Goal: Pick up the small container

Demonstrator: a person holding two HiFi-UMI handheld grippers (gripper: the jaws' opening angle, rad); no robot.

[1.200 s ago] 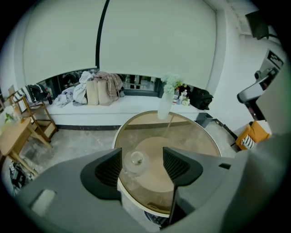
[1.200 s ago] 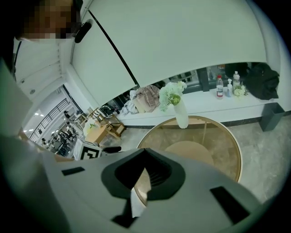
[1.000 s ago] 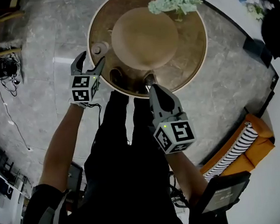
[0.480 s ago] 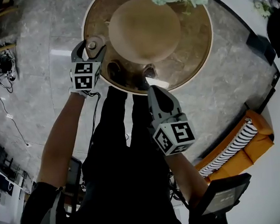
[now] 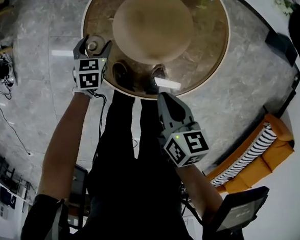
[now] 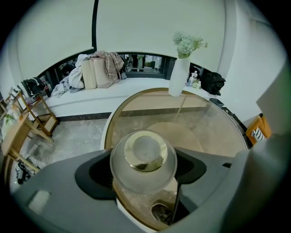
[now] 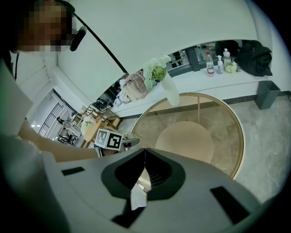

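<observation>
So far nothing is being lifted. The round glass table [image 5: 210, 61], glossy and gold-rimmed over a matte beige base [image 5: 152, 27], is bearing the small container [image 6: 143, 157] near its rim. The left gripper [image 5: 94, 45] is straddling it, its grey jaws opening with it between them. The pads seem to be standing clear of its sides, though the wide-angle view is making that hard to judge. The right gripper [image 5: 162, 96] is hanging back, jaws pressed together on nothing. Closing and lifting are remaining. The container is showing as a squat frosted-glass globe with a shiny gold cap.

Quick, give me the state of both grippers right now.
Left gripper: jaws opening, wide on either side of the small container, not gripping it.
Right gripper: jaws shut, nothing held.
</observation>
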